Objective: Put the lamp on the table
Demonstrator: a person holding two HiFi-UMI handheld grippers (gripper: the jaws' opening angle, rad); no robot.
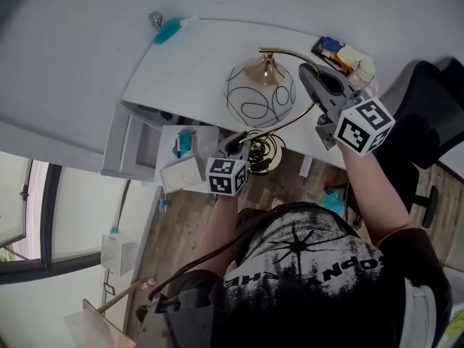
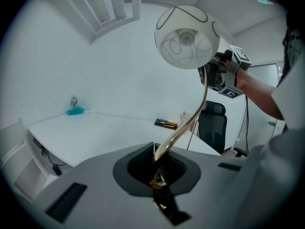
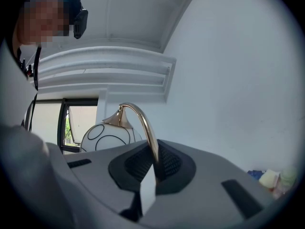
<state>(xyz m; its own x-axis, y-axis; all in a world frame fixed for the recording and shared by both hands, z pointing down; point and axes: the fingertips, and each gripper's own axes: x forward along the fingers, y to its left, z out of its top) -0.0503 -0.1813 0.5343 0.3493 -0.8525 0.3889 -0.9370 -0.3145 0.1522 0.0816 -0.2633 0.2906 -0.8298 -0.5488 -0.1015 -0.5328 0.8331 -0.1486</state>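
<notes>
Lamp (image 1: pixel 259 93), white black-looped globe shade on curved brass stem: aloft at white table's (image 1: pixel 188 56) near edge | left tool (image 1: pixel 239 145) clamps lower stem, right tool (image 1: pixel 310 71) its arch | risk: smooth stem may slip, shade striking table.

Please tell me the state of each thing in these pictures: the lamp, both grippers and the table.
lamp: lifted, carried by its gold stem, not yet standing on the table; it looks unlit.
left gripper: shut on the lamp's lower stem.
right gripper: shut on the lamp's curved upper stem.
table: white top, the lamp is not on it.
</notes>
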